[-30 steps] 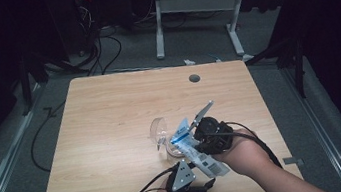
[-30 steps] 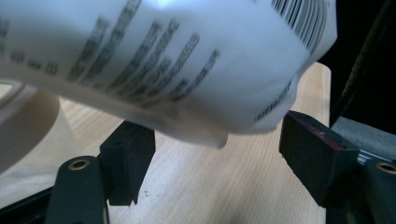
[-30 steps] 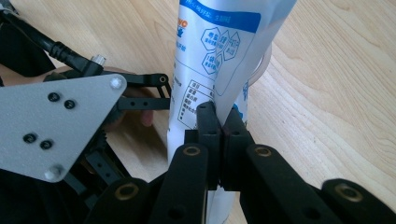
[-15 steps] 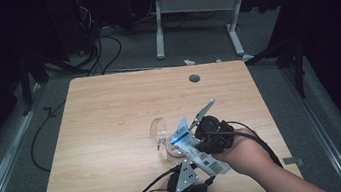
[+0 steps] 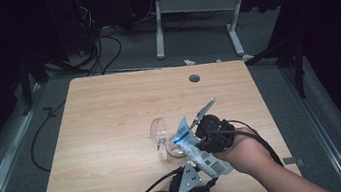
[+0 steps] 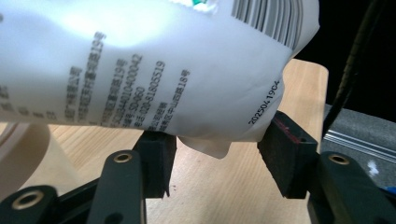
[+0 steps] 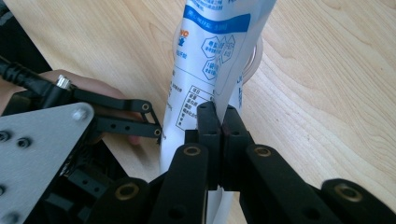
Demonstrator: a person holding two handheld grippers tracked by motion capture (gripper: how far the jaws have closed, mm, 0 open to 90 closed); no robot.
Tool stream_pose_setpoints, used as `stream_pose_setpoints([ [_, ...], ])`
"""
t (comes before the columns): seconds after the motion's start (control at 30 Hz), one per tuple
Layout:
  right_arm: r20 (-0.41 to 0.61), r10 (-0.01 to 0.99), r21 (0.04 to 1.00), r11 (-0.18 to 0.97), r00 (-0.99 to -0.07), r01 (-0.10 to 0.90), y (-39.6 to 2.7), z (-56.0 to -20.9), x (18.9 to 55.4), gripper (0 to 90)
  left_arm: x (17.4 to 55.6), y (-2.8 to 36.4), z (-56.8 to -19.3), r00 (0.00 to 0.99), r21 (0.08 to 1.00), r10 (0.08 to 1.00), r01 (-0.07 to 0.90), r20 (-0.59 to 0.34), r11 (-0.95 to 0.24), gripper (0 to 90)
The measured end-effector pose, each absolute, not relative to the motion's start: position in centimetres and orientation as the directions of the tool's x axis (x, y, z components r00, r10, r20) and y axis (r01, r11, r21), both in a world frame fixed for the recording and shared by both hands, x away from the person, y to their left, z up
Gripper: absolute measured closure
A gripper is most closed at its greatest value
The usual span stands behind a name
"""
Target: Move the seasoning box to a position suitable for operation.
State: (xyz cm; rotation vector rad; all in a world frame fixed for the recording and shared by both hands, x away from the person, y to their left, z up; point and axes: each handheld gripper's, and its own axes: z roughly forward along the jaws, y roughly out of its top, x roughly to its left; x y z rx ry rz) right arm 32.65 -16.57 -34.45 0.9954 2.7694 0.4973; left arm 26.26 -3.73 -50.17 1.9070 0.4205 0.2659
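Jaws of right gripper (image 7: pixel 219 116) clamp pouch (image 7: pixel 210 60); left gripper (image 6: pixel 217 149) jaws apart, pouch hiding their tips.

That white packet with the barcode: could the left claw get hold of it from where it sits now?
Probably yes. The left claw is open with the white packet's bottom corner hanging between its jaws, nothing blocking. The right claw already pinches the packet, holding it steady.

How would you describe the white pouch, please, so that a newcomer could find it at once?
Look at the wooden table, near its front edge by the person's hands. The white pouch is held tilted there, pinched by the right gripper, above a clear glass. Its blue band and barcode set it apart.
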Motion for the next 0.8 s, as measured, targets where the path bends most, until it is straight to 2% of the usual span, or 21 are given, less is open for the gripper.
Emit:
stream_pose_setpoints([
  [0.8,-0.054,0.642,0.357,0.728,-0.765,0.586,-16.56,-34.75,33.43,90.0,25.85,-3.57,-49.23,0.913,0.937,0.407,0.148,-0.007,-0.316,53.8],
])
